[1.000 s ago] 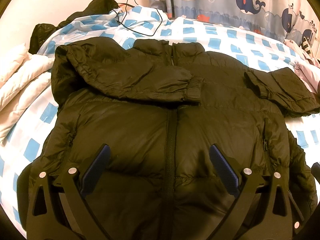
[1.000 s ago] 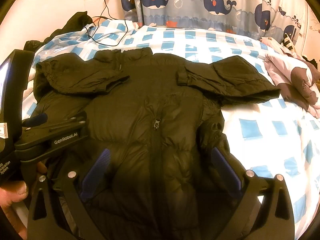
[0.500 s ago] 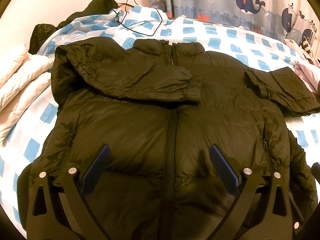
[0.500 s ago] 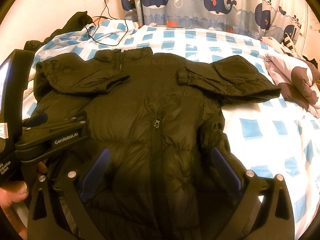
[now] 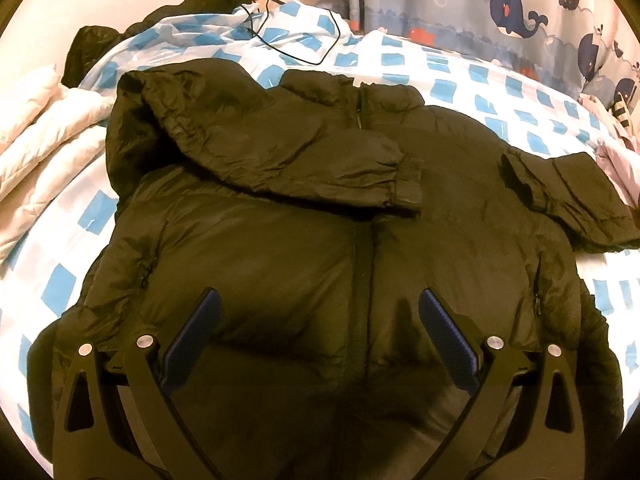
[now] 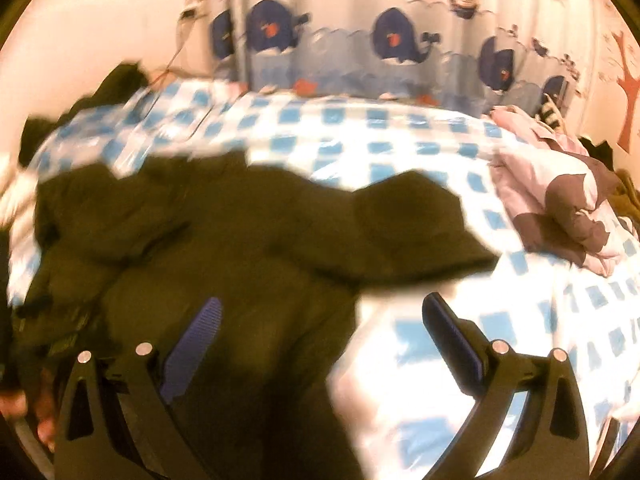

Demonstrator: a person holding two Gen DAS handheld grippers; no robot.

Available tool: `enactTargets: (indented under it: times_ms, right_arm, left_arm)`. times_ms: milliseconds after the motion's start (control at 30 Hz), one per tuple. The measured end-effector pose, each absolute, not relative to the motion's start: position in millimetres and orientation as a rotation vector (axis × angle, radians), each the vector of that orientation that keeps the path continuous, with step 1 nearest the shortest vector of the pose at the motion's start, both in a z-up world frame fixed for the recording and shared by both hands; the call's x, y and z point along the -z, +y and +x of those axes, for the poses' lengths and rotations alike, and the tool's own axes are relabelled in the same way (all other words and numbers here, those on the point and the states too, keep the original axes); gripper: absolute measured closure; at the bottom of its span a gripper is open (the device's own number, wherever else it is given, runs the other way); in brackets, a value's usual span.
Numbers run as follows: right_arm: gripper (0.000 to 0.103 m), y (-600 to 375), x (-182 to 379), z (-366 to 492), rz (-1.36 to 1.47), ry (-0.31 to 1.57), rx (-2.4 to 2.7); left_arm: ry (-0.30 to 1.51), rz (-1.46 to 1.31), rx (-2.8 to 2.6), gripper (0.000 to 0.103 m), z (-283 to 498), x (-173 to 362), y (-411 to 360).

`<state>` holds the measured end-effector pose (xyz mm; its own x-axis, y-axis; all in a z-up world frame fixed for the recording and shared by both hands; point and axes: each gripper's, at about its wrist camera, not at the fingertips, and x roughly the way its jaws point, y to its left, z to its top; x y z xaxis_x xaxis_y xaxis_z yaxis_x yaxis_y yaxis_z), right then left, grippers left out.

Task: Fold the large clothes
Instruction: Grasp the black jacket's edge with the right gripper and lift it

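Observation:
A large dark puffer jacket [image 5: 280, 240] lies front up on the bed, zipper down its middle. Its left sleeve [image 5: 304, 160] is folded across the chest; the right sleeve [image 5: 568, 196] lies folded over the right shoulder. My left gripper [image 5: 320, 312] is open and empty, low over the jacket's lower front. The right wrist view is blurred: the jacket [image 6: 224, 272] fills its left half. My right gripper [image 6: 322, 320] is open and empty over the jacket's right side edge, its right finger [image 6: 452, 336] above the sheet.
The bed has a blue-and-white checked sheet [image 5: 460, 80]. A white quilt [image 5: 44, 140] lies at the left, a dark garment [image 5: 192, 4] and a black cable [image 5: 304, 40] at the back left, a pink and brown blanket [image 6: 560, 208] at the right. A whale-print curtain [image 6: 380, 40] hangs behind.
My right gripper has swung quickly to the right and its view has tilted up, so the jacket now sits left in a blurred frame. The left gripper and the jacket have stayed still.

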<state>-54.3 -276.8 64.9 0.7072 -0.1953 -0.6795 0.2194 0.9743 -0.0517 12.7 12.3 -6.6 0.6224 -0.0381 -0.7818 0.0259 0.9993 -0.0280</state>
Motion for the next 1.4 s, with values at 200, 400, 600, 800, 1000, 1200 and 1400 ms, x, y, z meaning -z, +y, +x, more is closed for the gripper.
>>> enactTargets:
  times_ms: [200,400,600,800,1000,1200,1400]
  right_arm:
    - [0.006,-280.9,-36.9,29.2,-0.226,0.864,0.213]
    - [0.006,-266.0,19.2,96.2,-0.437,0.967,0.203]
    - [0.038,-295.2,43.6,121.5,-0.275,1.075,0.085]
    - [0.092,-339.2,19.0,118.8,0.007,1.021,0.067]
    - [0.094,-405.2,-45.0,88.9,0.199,0.835,0.112]
    - [0.094,-499.1,-104.5,49.1,0.321,0.677,0.258]
    - [0.094,-585.6,-111.2,-2.0,0.416,0.643,0.429]
  left_arm:
    - [0.908,-0.011,0.045,0.008,15.4,7.4,9.3]
    - [0.909,0.006,0.027,0.008,18.5,10.6,8.8]
    - [0.907,0.026,0.023,0.008,19.8,13.5,5.9]
    - [0.903,0.038,0.016,0.008,18.7,15.7,3.3]
    - [0.897,0.041,0.012,0.008,18.9,16.8,3.3]
    - [0.893,0.068,0.002,0.008,19.0,20.8,-0.1]
    - [0.893,0.088,-0.009,0.008,18.3,24.0,-3.0]
